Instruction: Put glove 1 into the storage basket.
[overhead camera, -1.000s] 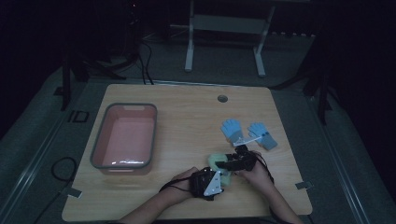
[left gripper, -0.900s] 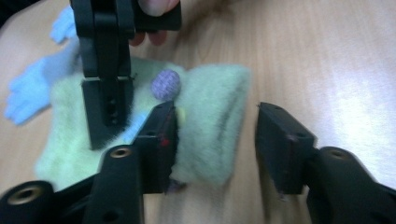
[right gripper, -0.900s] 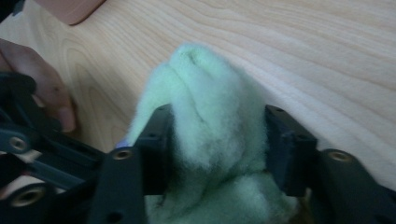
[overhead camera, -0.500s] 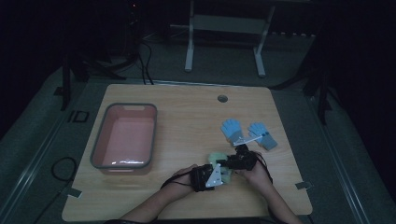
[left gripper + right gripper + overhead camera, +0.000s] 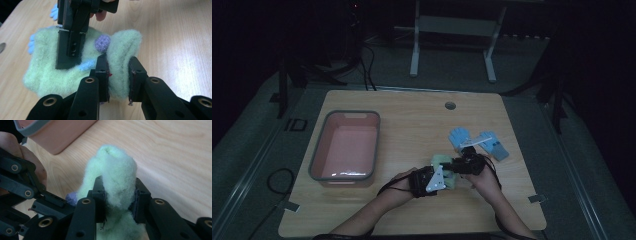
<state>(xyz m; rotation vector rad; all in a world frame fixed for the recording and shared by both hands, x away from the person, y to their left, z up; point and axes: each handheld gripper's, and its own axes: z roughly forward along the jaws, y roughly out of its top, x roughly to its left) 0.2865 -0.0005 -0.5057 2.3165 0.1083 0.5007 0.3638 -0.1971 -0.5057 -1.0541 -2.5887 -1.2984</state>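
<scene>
A fluffy pale green knitted piece with a purple bobble is held between both grippers near the table's front, its ends raised off the wood. My left gripper is shut on one bunched fold of it. My right gripper pinches another fold that stands up above its jaws; these jaws have just been closing on it. In the high view the left gripper and right gripper meet tip to tip over the green piece. The right gripper's jaws also press on it in the left gripper view.
A pink bin with a grey rim stands at the left of the table, also seen at the corner. Two light blue gloves lie just beyond the right hand. A small round hole is near the far edge.
Both grippers have closed on the green piece and risen a little with it. The left hand has drawn in toward the right one.
</scene>
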